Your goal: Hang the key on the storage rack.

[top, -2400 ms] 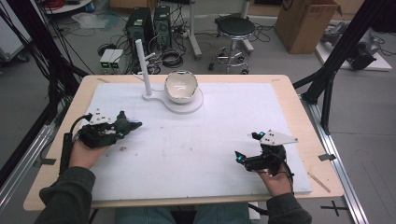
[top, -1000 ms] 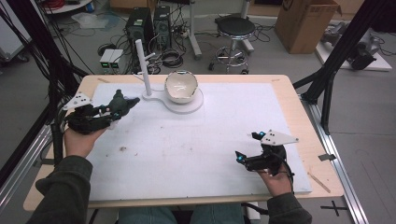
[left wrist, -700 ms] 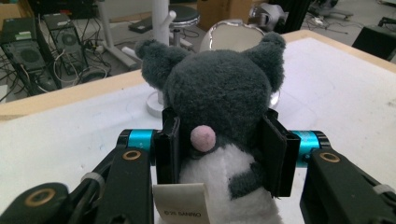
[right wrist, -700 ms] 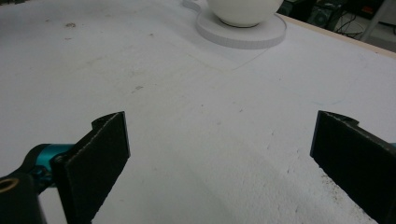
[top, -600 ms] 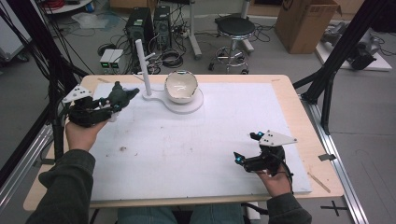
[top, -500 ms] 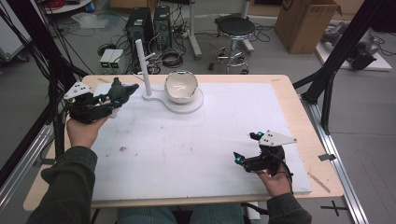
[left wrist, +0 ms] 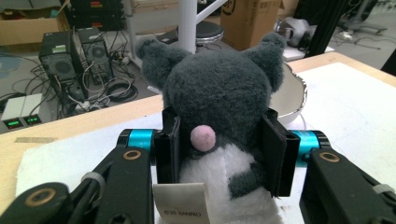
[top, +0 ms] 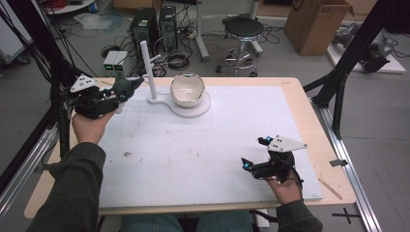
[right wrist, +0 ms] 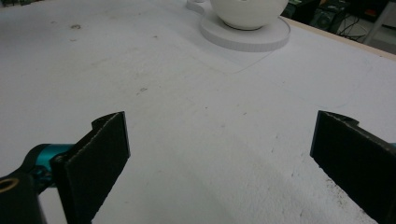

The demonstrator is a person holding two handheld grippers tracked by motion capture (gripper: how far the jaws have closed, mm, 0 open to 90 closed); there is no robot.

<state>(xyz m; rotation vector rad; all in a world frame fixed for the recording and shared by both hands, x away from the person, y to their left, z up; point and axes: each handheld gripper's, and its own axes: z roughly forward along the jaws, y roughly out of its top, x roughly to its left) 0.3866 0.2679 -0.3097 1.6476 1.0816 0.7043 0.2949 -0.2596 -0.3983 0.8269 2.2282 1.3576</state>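
The white mat [top: 203, 145] is bare in the middle; the white bowl [top: 187, 90] on its stand waits unfilled. The left gripper [top: 123, 89] clamps the grey plush toy [left wrist: 219, 107] in the air, just left of the bowl (placing remains). The right gripper [top: 256, 154] rests, jaws wide, holding nothing.

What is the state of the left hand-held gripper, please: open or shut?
Shut on the grey plush toy: in the left gripper view the left hand-held gripper has both black pads pressed against the toy's sides.
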